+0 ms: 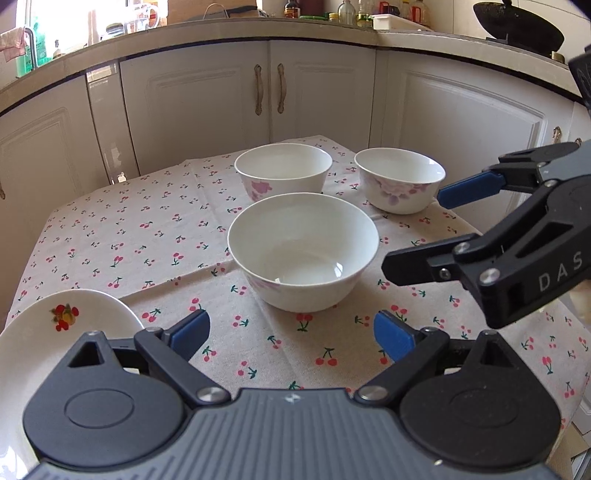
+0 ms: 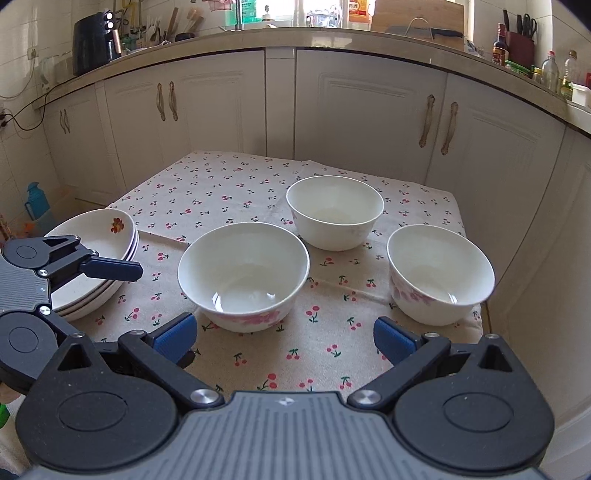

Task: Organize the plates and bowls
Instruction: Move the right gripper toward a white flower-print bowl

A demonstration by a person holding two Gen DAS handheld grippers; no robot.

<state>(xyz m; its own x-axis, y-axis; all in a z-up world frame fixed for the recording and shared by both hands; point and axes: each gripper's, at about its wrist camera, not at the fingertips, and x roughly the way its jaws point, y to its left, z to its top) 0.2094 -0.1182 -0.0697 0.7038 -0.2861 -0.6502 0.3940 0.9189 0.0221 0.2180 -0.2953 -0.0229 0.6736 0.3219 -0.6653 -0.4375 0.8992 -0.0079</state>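
Note:
Three white bowls with pink flowers stand apart on the cherry-print tablecloth (image 2: 229, 192): a near bowl (image 1: 303, 251) (image 2: 243, 275), a far bowl (image 1: 283, 171) (image 2: 335, 212) and a right bowl (image 1: 399, 179) (image 2: 439, 273). A stack of white plates (image 2: 98, 258) with a fruit print sits at the left table edge; the top plate (image 1: 55, 332) shows in the left wrist view. My left gripper (image 1: 291, 332) is open and empty, just in front of the near bowl. My right gripper (image 2: 284, 334) is open and empty, short of the near bowl; it also shows in the left wrist view (image 1: 417, 236).
White kitchen cabinets (image 2: 369, 110) and a countertop with bottles (image 2: 554, 70), a black appliance (image 2: 94, 40) and a wok (image 1: 517, 26) ring the table. A blue bottle (image 2: 37, 201) stands on the floor at the left. The table drops off at right (image 2: 484, 314).

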